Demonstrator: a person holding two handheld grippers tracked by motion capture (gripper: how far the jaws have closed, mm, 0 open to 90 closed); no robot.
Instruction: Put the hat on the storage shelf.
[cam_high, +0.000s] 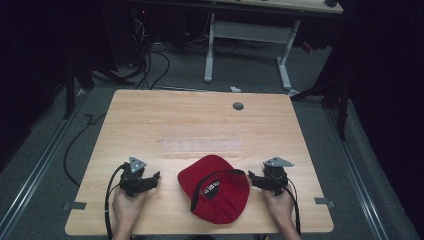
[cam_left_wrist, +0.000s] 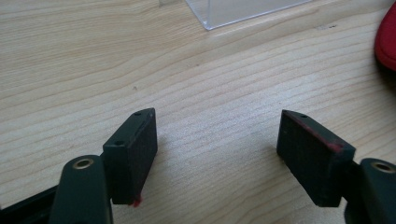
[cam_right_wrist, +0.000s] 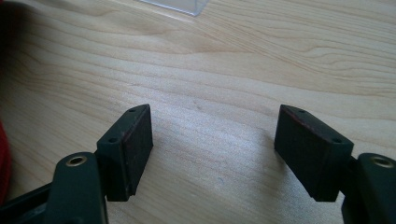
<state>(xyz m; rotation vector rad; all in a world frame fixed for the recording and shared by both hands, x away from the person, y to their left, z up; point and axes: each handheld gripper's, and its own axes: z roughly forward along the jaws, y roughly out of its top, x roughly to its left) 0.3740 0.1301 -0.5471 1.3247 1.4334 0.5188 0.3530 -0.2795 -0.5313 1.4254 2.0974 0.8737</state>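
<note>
Cap (cam_high: 216, 187), red, lies upside down on table (cam_high: 150, 120) between your grippers; left gripper (cam_high: 156, 176) and right gripper (cam_high: 251, 176) both gape wide, empty, just beside it.

Red cap (cam_left_wrist: 386, 39) cut off (rt edge).

A red cap (cam_high: 215, 187) lies upturned on the wooden table (cam_high: 150, 125); a dark label inside it carries white lettering too small and blurred to be read.
</note>
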